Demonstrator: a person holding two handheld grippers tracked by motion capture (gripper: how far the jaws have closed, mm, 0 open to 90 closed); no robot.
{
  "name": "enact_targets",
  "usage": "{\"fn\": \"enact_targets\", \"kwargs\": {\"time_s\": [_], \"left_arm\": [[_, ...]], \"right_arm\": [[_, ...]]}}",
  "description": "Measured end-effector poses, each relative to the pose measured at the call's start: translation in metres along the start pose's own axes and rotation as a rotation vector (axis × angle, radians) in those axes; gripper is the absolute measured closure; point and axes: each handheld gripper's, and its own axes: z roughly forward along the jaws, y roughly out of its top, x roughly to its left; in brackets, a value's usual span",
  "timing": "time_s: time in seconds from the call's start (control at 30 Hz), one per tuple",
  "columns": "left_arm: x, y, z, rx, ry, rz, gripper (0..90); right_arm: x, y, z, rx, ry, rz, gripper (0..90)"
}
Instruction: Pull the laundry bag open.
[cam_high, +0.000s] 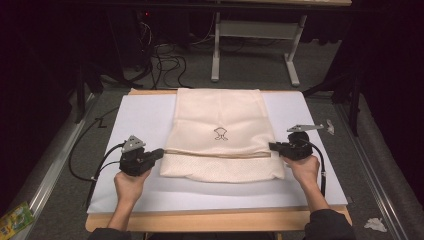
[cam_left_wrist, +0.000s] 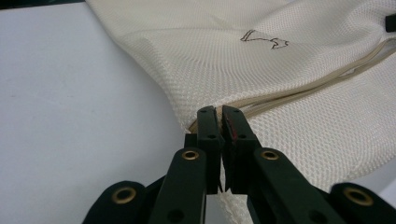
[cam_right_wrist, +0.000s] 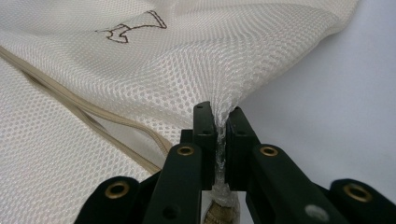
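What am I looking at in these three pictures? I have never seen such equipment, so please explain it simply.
A person holds a tool in each hand: the left hand-held gripper and the right hand-held gripper. One picture looks down from above the table. The other two come from small cameras riding on the grippers, looking along their black jaws. A cream mesh bag with a small dark emblem lies on a white sheet. Each gripper pinches one side edge of the bag.

Pinched between black jaws of the right gripper (cam_right_wrist: 219, 123) at six o'clock: cream mesh bag (cam_right_wrist: 187, 60), brown emblem (cam_right_wrist: 133, 27) toward eleven, tan cord (cam_right_wrist: 79, 108) trailing toward nine, white tabletop (cam_right_wrist: 336, 107) at three.
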Motion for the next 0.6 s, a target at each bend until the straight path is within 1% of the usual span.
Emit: {"fn": "enact_targets", "kwargs": {"time_s": [0.17, 0.23, 0.27, 0.33, 0.4, 0.53, 0.6], "left_arm": [[0.0, -0.004, 0.002, 0.014, 0.0, 0.0, 86.8], [0.0, -0.006, 0.004, 0.022, -0.001, -0.004, 86.8], [0.0, -0.007, 0.005, 0.026, 0.0, -0.001, 86.7], [-0.002, -0.008, 0.005, 0.031, 0.008, 0.005, 86.7], [-0.003, -0.009, 0.006, 0.034, 0.014, 0.012, 86.8], [-0.004, -0.011, 0.009, 0.055, 0.018, 0.018, 86.8], [-0.005, -0.012, 0.01, 0.059, 0.018, 0.023, 86.8]], "right_arm": [[0.0, -0.004, 0.003, 0.007, -0.001, 0.009, 86.1], [0.0, -0.005, 0.004, 0.006, -0.001, 0.004, 86.1], [0.0, -0.006, 0.005, 0.011, -0.005, 0.011, 86.1], [-0.001, -0.008, 0.006, 0.012, -0.004, 0.006, 85.7], [0.0, -0.009, 0.007, 0.015, -0.008, 0.013, 85.6], [0.0, -0.011, 0.009, 0.021, -0.017, 0.002, 85.4], [-0.001, -0.013, 0.01, 0.023, -0.016, 0.007, 85.4]]}}
